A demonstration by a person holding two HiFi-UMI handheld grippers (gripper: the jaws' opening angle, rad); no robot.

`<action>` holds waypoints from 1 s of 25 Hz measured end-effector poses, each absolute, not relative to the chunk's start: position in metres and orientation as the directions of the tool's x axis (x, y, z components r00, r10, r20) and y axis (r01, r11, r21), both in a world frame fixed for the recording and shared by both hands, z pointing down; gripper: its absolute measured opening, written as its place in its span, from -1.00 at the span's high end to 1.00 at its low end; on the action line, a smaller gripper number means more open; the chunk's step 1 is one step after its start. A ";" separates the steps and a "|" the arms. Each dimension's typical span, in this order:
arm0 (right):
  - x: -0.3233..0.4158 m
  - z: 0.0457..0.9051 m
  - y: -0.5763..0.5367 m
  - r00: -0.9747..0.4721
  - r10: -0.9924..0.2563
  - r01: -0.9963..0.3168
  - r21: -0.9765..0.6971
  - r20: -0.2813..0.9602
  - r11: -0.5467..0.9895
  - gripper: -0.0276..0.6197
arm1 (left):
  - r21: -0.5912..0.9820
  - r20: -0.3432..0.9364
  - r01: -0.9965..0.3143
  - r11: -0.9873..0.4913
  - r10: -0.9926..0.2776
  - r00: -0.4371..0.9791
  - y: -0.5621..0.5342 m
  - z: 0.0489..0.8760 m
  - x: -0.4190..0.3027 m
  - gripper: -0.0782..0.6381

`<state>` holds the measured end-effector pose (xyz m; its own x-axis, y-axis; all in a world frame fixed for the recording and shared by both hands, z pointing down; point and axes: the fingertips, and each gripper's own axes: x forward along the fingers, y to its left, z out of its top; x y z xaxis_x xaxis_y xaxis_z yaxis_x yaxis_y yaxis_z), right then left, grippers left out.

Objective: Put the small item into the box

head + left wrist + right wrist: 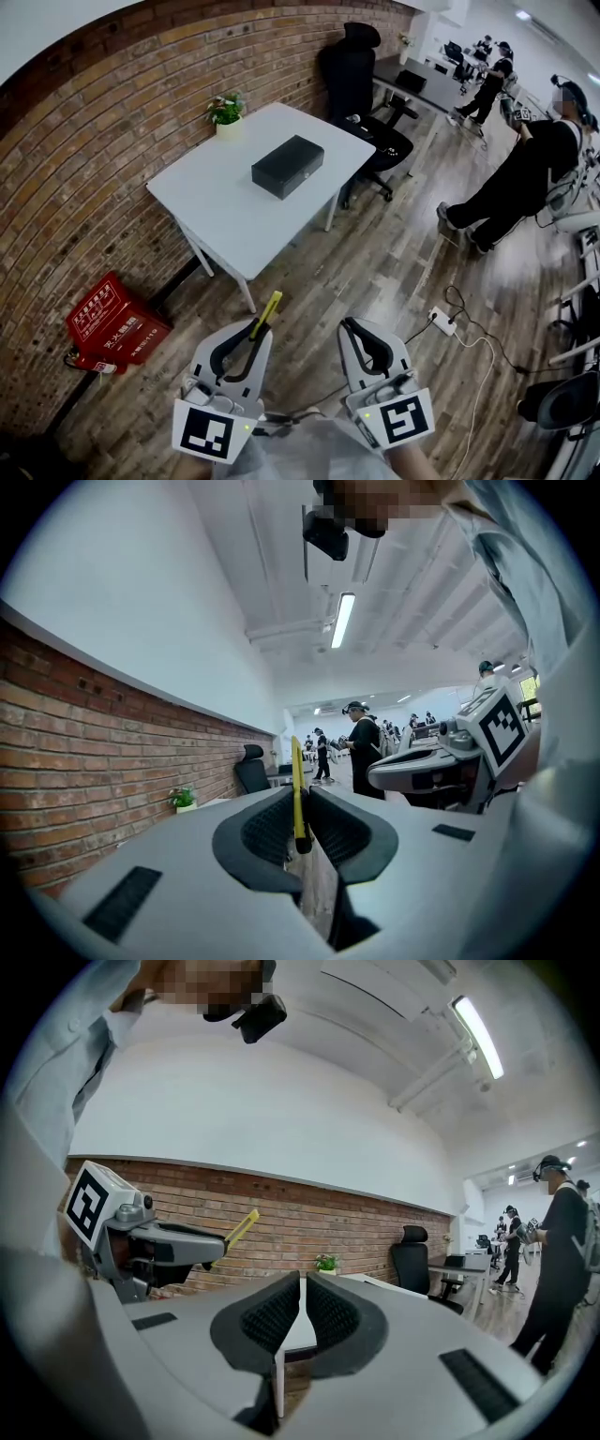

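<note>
One box, one plant on table

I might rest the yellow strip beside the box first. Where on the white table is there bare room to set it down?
The near half of the table, between the box and its front edge, is bare. A narrower bare band runs between the box and the brick wall. The far corner is taken by a plant.

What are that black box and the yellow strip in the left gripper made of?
Black box: matt black with crisp edges, probably metal or hard plastic; too far to tell. Yellow strip, clamped in the left gripper: thin, flat, slightly glossy, likely plastic.
</note>
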<state>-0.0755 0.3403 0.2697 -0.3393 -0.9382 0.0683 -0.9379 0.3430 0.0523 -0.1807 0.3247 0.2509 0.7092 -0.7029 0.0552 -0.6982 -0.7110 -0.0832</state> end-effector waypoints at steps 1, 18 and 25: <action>-0.071 0.269 0.341 -0.343 -0.937 -0.937 0.052 0.064 0.346 0.76 | -0.083 0.054 -0.705 -0.704 -0.710 0.702 0.327 0.251 -0.178 0.60; -0.015 0.289 0.369 -0.440 -0.893 -0.897 0.012 0.093 0.443 0.76 | -0.073 0.068 -0.802 -0.593 -0.805 0.589 0.359 0.261 -0.134 0.60; 0.000 0.292 0.353 -0.414 -0.906 -0.909 0.016 0.091 0.417 0.76 | -0.082 0.053 -0.792 -0.606 -0.796 0.603 0.332 0.262 -0.120 0.60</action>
<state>0.0005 0.3535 0.2921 -0.4136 -0.9060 0.0906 -0.9090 0.4166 0.0163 -0.1198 0.3325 0.2617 0.6032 -0.7958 0.0533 -0.7916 -0.6055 -0.0822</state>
